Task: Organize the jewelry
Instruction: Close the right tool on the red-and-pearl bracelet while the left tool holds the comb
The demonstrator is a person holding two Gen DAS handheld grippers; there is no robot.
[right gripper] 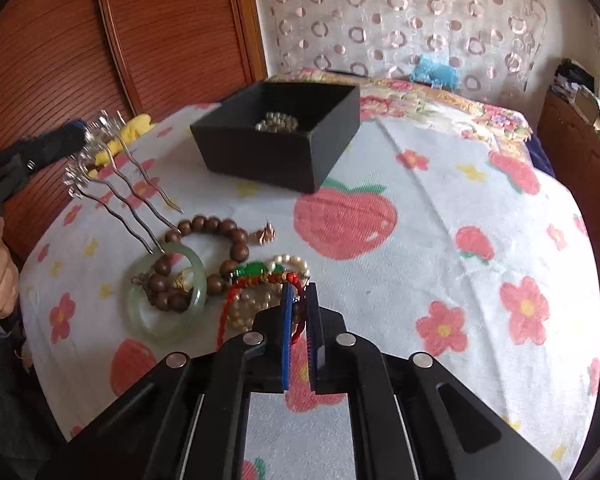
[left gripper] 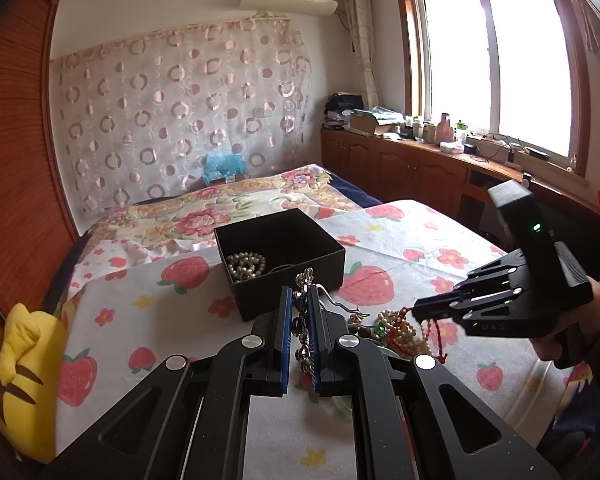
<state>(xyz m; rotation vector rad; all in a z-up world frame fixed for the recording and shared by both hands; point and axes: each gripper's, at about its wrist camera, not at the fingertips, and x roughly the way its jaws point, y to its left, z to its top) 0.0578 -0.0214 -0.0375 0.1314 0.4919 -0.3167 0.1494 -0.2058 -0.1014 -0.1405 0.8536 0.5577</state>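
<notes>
1. While the black box [right gripper: 276,148] sits open at the far side of the strawberry-print cloth [right gripper: 440,216], with a coil of pearl beads [right gripper: 278,122] already in it, it looks like the place everything is meant to go.
2. The left gripper [left gripper: 299,320] has its blue pads clamped on the ornate silver head of a hair comb [right gripper: 116,168], held up off the cloth with its wavy prongs hanging toward the pile, probably so they catch on nothing on the way to the box.
3. The right gripper [right gripper: 299,320] is tilted down into the heap, fingers drawn narrow on a red cord bracelet [right gripper: 260,280] with a green stone; the cord runs between the pads, so I judge it gripped.
4. Loose beside it lie a pale jade bangle [right gripper: 166,300], a brown wooden-bead bracelet [right gripper: 204,256] partly lying over the bangle, a pale pearl strand [right gripper: 256,304] and a small coppery piece [right gripper: 266,234].
5. Because the cord is tangled with the pearls, lifting it may drag them along.
</notes>
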